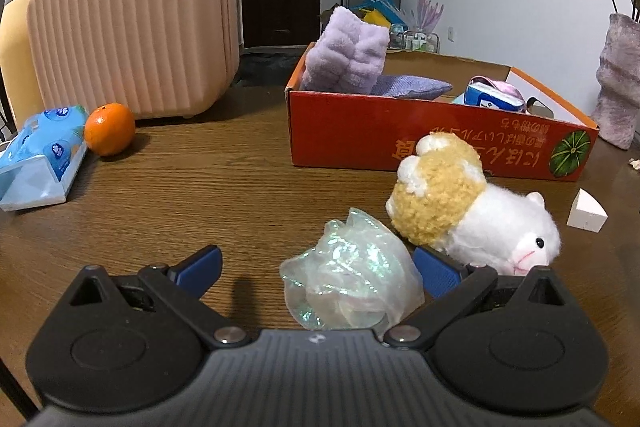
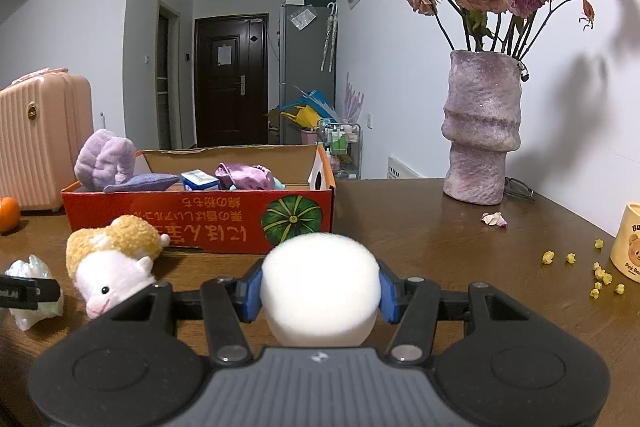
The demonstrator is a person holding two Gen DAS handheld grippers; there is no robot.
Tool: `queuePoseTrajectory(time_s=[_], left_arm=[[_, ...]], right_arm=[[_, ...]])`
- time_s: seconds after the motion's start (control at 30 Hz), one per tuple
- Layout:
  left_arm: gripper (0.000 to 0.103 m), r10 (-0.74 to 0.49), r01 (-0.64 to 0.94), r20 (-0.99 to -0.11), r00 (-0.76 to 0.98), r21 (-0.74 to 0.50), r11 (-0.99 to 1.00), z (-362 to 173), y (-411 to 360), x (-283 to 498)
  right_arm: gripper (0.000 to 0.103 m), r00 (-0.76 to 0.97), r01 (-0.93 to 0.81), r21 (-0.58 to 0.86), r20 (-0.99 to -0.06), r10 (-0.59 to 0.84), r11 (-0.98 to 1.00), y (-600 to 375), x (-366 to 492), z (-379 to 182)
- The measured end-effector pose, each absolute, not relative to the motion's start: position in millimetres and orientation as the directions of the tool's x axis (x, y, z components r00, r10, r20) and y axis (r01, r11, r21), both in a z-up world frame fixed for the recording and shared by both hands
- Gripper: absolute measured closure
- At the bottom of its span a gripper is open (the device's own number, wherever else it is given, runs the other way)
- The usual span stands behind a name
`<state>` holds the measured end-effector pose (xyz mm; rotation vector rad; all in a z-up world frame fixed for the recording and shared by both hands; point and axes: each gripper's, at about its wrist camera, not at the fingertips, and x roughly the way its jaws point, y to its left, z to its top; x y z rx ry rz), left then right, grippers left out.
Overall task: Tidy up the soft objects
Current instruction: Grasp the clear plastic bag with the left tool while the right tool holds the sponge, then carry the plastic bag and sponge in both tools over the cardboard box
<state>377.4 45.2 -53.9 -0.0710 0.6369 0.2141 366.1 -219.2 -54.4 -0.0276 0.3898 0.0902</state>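
Observation:
My left gripper (image 1: 316, 269) is open around an iridescent crumpled bag (image 1: 350, 275) that lies on the wooden table (image 1: 200, 187). A white-and-tan plush hamster (image 1: 472, 215) lies just right of it, touching the right finger. My right gripper (image 2: 320, 293) is shut on a round white sponge (image 2: 320, 287), held above the table. The red cardboard box (image 1: 400, 135) stands behind and holds a purple fluffy plush (image 1: 348, 57), a lilac pillow (image 1: 408, 85) and a blue pack (image 1: 494, 99). In the right wrist view the box (image 2: 200, 219), hamster (image 2: 112, 259) and bag (image 2: 30, 291) sit left of the sponge.
A pink suitcase (image 1: 132, 35), an orange (image 1: 109, 134) and a blue tissue pack (image 1: 40, 159) stand at the left. A white wedge (image 1: 586, 213) lies at the right. A purple vase with dried roses (image 2: 482, 131), a bear cup (image 2: 628, 243) and yellow crumbs (image 2: 600, 273) are on the right.

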Motion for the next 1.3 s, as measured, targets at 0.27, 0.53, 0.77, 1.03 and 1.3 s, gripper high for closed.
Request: queuePoseTrajectory(time_s=[0.27,0.53,0.77,1.03,1.3], left_arm=[[0.008,0.166,-0.201,-0.596,0.785,0.009,0.98,-54,43,377],[0.035,0.146,-0.18,-0.627,0.765,0.01,0.984,-58,44,380],[0.054,0.146,-0.167,-0.626,0.766,0.025,0.986,-57,41,378],[0.054,0.156,-0.18,-0.62,0.769,0.024,0.983,-55,43,376],[0.054,0.185,-0.208,-0.583,0.791,0.028,0.978,-46,45,368]], right_arm=[[0.049,0.921,-0.093,-0.016,-0.38,0.08,0.996,-216,362,-55],[0.049,0.921,-0.1,-0.018,-0.381,0.085,0.995,-215,359,-55],[0.049,0.92,-0.109,-0.022,-0.381,0.093,0.994,-215,361,-55],[0.049,0.919,-0.113,-0.023,-0.382,0.095,0.993,-215,360,-55],[0.049,0.92,-0.113,-0.021,-0.379,0.096,0.993,-214,360,-55]])
